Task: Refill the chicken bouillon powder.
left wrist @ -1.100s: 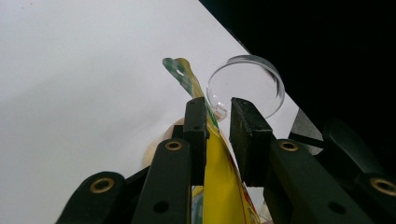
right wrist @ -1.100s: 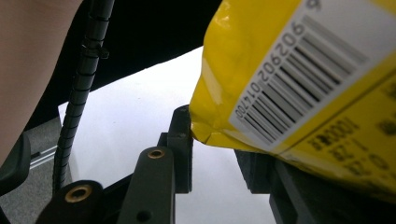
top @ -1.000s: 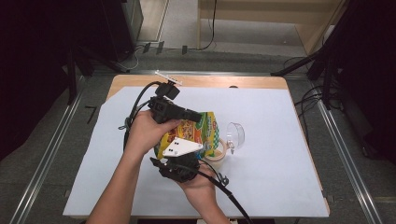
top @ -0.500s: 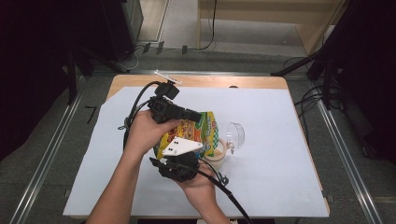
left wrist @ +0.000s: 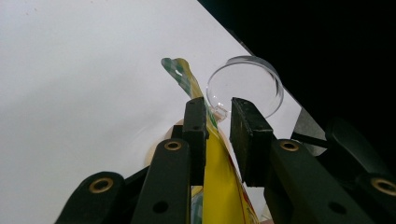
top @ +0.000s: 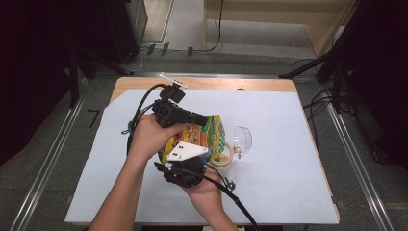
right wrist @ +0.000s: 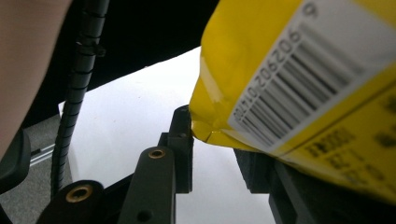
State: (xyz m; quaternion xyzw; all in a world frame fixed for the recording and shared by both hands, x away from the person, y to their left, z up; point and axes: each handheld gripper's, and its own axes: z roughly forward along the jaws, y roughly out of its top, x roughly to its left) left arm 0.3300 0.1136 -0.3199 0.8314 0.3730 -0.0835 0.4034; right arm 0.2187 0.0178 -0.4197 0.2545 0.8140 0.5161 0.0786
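Note:
A yellow snack bag hangs tilted just above the table, held at both ends. My left gripper grips its far edge; in the left gripper view the bag runs up between the jaws of this gripper. My right gripper holds the near end from below. In the right gripper view the bag's barcode corner sits between the jaws and hides the right one. Under the bag's right end stands a small beige jar with its clear round lid flipped open.
A white sheet covers most of the wooden table. Black cables trail from both grippers. Metal rails and dark equipment flank the table on the floor.

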